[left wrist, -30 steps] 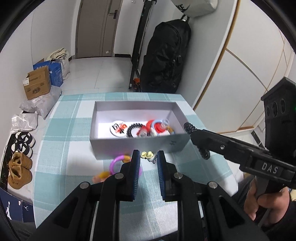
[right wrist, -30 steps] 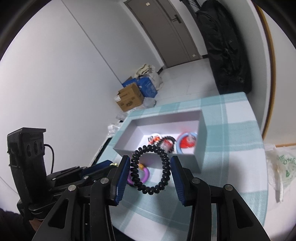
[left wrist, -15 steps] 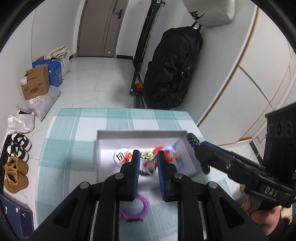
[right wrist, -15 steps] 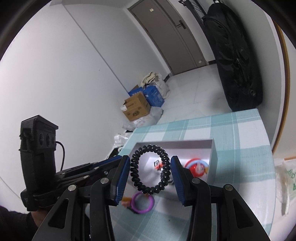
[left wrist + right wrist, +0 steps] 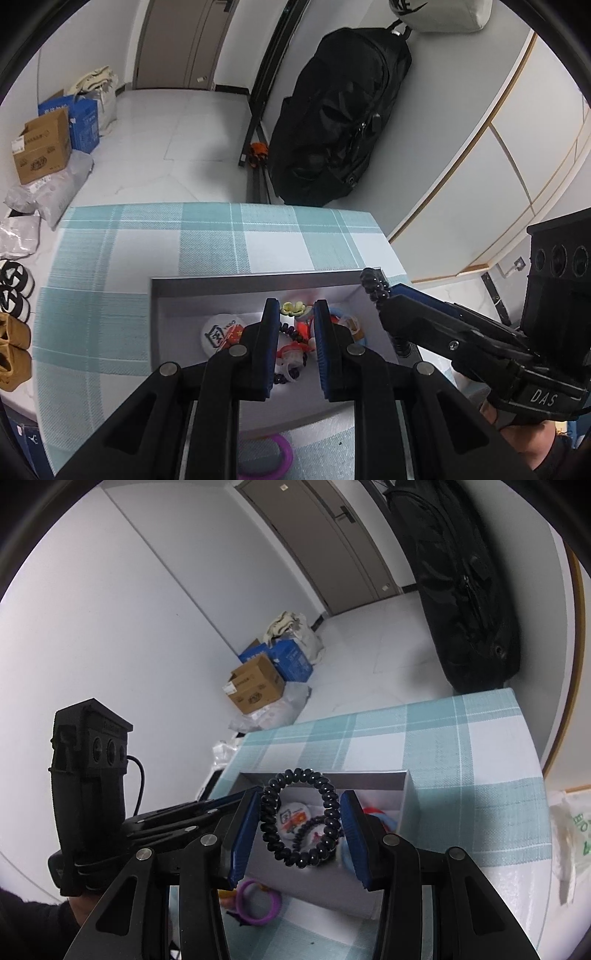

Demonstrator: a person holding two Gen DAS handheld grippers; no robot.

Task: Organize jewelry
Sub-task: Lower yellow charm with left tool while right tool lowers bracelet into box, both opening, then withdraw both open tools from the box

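Hanging over the grey box [image 5: 258, 286], the left tool [image 5: 294, 314] has its blue pads drawn to their narrowest, with a small yellow flower-shaped trinket [image 5: 291, 307] right at their tips; whether the pads pinch it cannot be told from this angle. Below the tips, inside the box, lie a white round badge [image 5: 218, 332], a string of dark beads [image 5: 288, 332] and red and blue pieces in a loose heap. On the checked cloth of the desk [image 5: 207, 240], just in front of the box's near wall, rests a purple ring [image 5: 282, 452]. Further right, the right tool [image 5: 300, 805] holds a black spiral hair tie [image 5: 299, 827] stretched upright between its two pads, poised above the right end of the same box [image 5: 404, 794]. A hand [image 5: 524, 443] grips that tool's handle at the lower right edge of the left wrist view.
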